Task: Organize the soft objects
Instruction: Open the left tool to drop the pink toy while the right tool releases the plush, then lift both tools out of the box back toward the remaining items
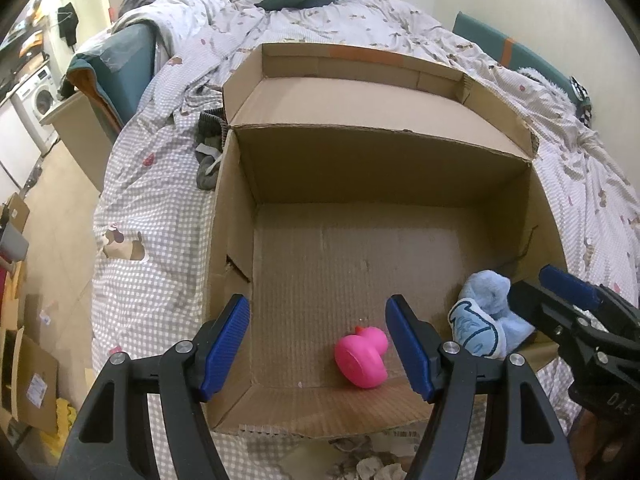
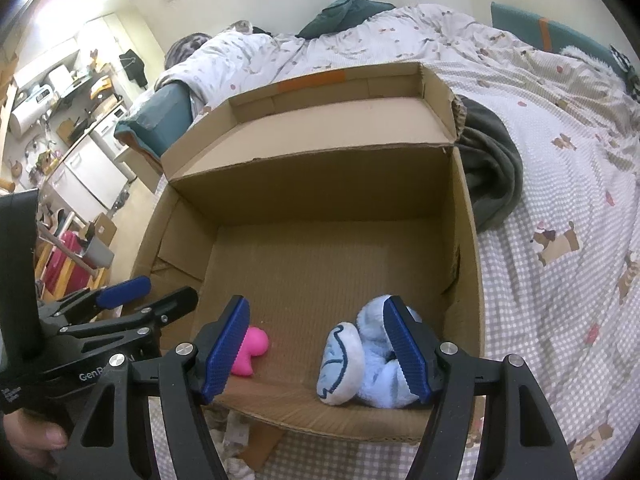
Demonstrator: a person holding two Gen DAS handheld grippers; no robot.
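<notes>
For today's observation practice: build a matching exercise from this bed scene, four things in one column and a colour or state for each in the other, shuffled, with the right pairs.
Column 1
1. rubber duck
2. plush toy
3. cardboard box
4. left gripper

Column 2
A. light blue and white
B. jaws open, holding nothing
C. pink, lying on the box floor
D. brown, flaps open, standing on the bed

Pairs: 1-C, 2-A, 3-D, 4-B
</notes>
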